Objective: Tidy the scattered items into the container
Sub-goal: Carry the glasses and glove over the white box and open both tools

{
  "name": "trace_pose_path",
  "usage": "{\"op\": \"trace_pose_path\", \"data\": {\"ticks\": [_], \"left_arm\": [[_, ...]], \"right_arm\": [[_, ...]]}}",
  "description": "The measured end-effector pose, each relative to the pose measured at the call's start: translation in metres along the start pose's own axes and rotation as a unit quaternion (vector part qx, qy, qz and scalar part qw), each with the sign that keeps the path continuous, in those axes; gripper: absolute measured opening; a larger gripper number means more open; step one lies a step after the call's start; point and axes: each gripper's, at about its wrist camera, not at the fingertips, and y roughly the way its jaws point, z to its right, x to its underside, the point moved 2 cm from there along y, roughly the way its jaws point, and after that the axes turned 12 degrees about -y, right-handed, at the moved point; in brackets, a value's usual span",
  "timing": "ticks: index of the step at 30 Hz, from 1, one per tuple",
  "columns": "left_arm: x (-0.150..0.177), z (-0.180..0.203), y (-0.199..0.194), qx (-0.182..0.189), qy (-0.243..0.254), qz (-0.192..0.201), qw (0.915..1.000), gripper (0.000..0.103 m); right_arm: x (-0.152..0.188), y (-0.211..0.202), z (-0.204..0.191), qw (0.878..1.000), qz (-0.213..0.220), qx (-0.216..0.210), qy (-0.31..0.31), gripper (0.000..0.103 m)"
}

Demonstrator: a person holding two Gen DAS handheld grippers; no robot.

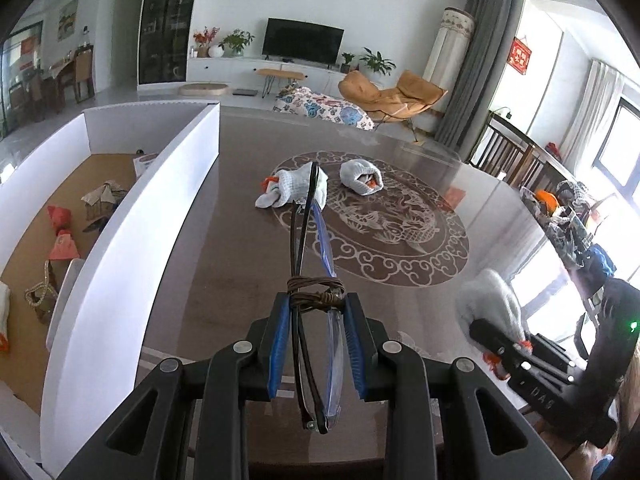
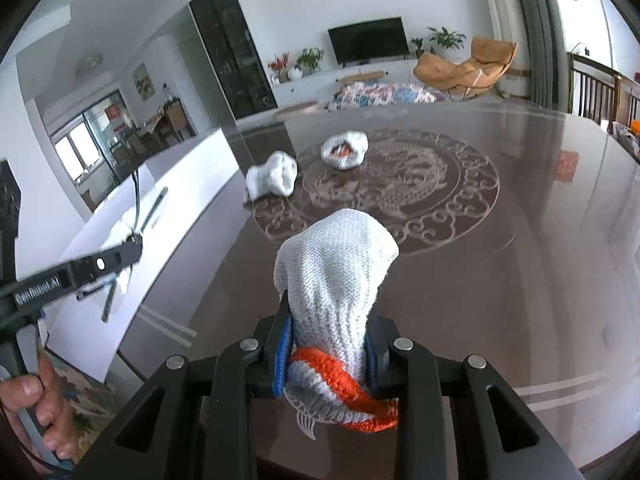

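- Left wrist view: my left gripper (image 1: 316, 312) is clenched on a bundle of folded eyeglasses bound with brown cord (image 1: 314, 276), blue pads pressed against both sides, the temples sticking out forward over the table.
- Just to the left of it stands the white-walled container with a tan cork floor (image 1: 132, 220); inside I see small orange pouches and a beaded piece, though I can't quite make out what the crumpled beige item is.
- The bundle sits above the brown glass-topped table with a pale dragon medallion (image 1: 224, 264), beside the container wall, not over it.
- Right wrist view: my right gripper (image 2: 329, 344) is squeezed tight on a white knitted work glove with an orange cuff (image 2: 336, 276), cuff toward the camera, body of it standing up ahead.
- Two more rolled white knitted gloves lie on the table near the medallion's far edge: one (image 2: 274, 178) nearer the container, the other (image 2: 345, 150) with orange showing inside.
- A person's hand (image 2: 36, 408) grips the left tool's handle at the lower left.
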Motion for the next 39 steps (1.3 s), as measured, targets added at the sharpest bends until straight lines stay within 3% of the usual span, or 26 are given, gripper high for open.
{"op": "trace_pose_path", "data": {"ticks": [5, 9, 14, 19, 23, 27, 32, 39], "left_arm": [[-0.005, -0.004, -0.02, -0.006, -0.005, 0.009, 0.9999, 0.027], [-0.021, -0.021, -0.054, -0.014, -0.022, 0.037, 0.999, 0.027], [-0.046, -0.081, -0.103, -0.075, -0.064, 0.079, 0.992, 0.027], [-0.079, -0.155, -0.126, -0.151, -0.113, 0.098, 0.9771, 0.027], [-0.117, -0.194, -0.115, -0.173, -0.137, 0.09, 0.9712, 0.027], [-0.152, -0.216, -0.086, -0.187, -0.147, 0.07, 0.9688, 0.028], [-0.186, -0.247, -0.039, -0.192, -0.174, 0.032, 0.9655, 0.029], [-0.203, -0.287, 0.018, -0.209, -0.198, -0.021, 0.9572, 0.029]], "right_arm": [[0.005, 0.006, -0.015, 1.0, -0.012, -0.024, -0.01, 0.029], [-0.012, 0.009, -0.041, 0.998, -0.007, -0.056, -0.036, 0.029], [-0.051, 0.017, -0.098, 0.99, 0.011, -0.112, -0.083, 0.029], [-0.096, 0.042, -0.181, 0.971, 0.018, -0.198, -0.136, 0.029], [-0.156, 0.082, -0.25, 0.951, 0.011, -0.253, -0.177, 0.029], [-0.213, 0.129, -0.297, 0.941, -0.007, -0.261, -0.214, 0.029], [-0.263, 0.207, -0.329, 0.941, -0.065, -0.245, -0.223, 0.029], [-0.289, 0.281, -0.353, 0.939, -0.113, -0.224, -0.236, 0.033]]}}
